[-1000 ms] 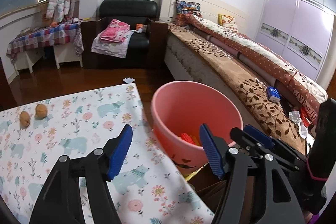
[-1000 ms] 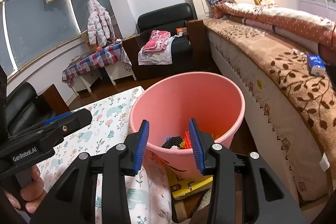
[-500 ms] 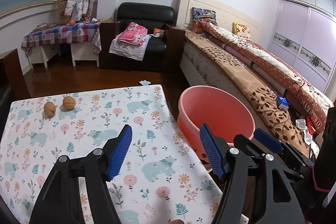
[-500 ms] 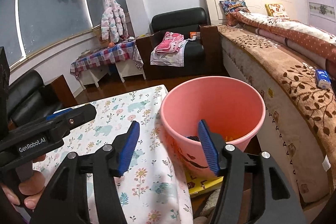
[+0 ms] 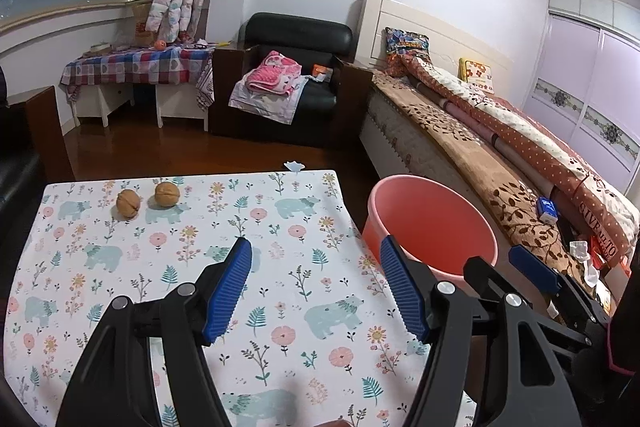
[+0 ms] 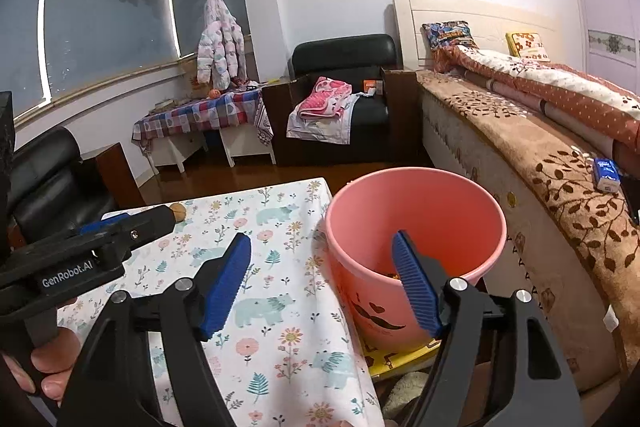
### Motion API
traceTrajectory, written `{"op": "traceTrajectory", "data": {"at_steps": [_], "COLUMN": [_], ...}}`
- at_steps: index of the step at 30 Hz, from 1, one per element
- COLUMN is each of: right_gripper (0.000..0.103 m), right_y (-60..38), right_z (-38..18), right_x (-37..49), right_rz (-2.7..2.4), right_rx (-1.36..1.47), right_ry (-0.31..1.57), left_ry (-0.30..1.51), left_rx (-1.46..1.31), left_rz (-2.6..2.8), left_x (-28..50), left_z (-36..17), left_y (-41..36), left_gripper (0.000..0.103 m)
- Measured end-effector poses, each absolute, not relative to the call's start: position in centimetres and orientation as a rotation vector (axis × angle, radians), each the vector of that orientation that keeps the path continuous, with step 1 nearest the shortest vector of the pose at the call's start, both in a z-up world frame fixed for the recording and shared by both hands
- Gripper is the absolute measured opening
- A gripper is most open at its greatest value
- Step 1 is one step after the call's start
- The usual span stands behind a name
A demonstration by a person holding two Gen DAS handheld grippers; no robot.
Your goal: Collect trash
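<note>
Your left tool (image 5: 316, 283) gapes empty over worktop (image 5: 120, 267) | right tool (image 6: 320, 279) gapes empty beside pink bucket (image 6: 416, 211) | two walnuts (image 5: 148, 199) far-left.

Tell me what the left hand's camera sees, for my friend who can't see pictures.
The open left gripper hovers empty over a table with a bear-and-flower cloth. Two walnuts sit at its far corner, and a pink bucket stands beside the table, near a bed.

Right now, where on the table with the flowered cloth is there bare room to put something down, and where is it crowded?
The flowered tablecloth lies bare from the two brown walnuts at its far left down to the open left gripper, and across to the edge by the pink plastic bucket. It is crowded only around the walnuts and along that bucket edge, where the open right gripper hangs.
</note>
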State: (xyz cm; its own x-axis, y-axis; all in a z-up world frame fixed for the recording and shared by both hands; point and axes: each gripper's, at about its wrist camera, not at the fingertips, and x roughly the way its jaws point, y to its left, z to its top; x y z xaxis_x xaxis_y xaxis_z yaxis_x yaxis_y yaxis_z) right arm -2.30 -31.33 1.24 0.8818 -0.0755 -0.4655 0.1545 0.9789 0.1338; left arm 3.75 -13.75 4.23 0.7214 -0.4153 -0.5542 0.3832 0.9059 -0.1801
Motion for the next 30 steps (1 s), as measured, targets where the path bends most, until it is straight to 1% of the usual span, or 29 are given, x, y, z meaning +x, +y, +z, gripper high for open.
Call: {"op": "traceTrajectory", "data": {"at_steps": [10,30], "right_gripper": [0.074,0.074], "right_y": [-30.2,-29.2], "right_z": [2.0,3.1], "right_x": [-2.7,-2.5], "right_rz": [-0.110,-0.114], "right_rx": [0.155,0.159], "right_ry": [0.474,0.475], "left_ry": [0.569,0.542], "left_rx": [-0.052,-0.054], "left_rz": [-0.421,-0.366], "left_x": [2.2,1.3], "left_z": [5.4,6.0], "left_y": [-12.5,-10.9], "left_gripper": [0.066,0.066]}}
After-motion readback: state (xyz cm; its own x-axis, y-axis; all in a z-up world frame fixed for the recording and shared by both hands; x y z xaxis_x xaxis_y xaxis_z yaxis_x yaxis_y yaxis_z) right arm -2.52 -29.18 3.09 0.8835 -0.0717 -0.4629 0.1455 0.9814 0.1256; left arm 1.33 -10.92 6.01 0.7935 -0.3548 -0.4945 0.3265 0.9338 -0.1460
